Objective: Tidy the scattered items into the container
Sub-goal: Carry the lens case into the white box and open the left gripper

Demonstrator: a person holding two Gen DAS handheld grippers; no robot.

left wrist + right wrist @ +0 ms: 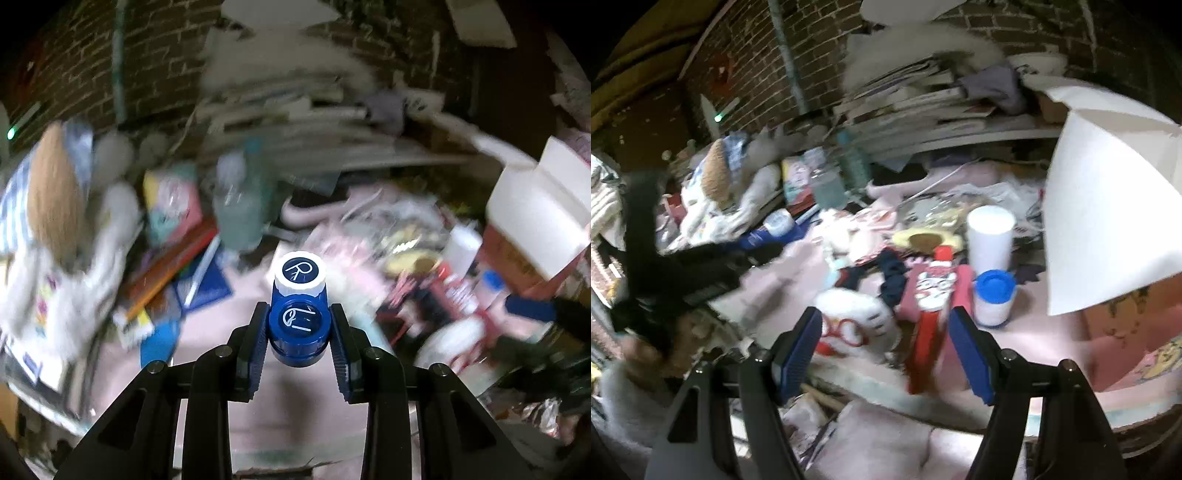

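1. The left gripper (pixel 298 334) is closed on a blue contact lens case (pixel 298 314); its two ribbed blue pads press the case's sides at the cap marked L, while the white-rimmed cap marked R sticks out past the fingertips.
2. The case hangs above a pink table cover (pixel 258 387), and everything behind it is blurred.
3. The right gripper (pixel 886 354) is wide open and holds nothing, its blue pads well apart.
4. Between those pads, farther off, lies a red tube (pixel 932 321) with a cartoon label, and a white plush toy (pixel 857 325) lies just left of the tube.
5. A blue-lidded white jar (pixel 994 297) stands right of the tube, with a tall white cylinder (pixel 990 240) behind the jar.
6. A white-flapped cardboard box (pixel 1108 192) stands right of the jar, open.
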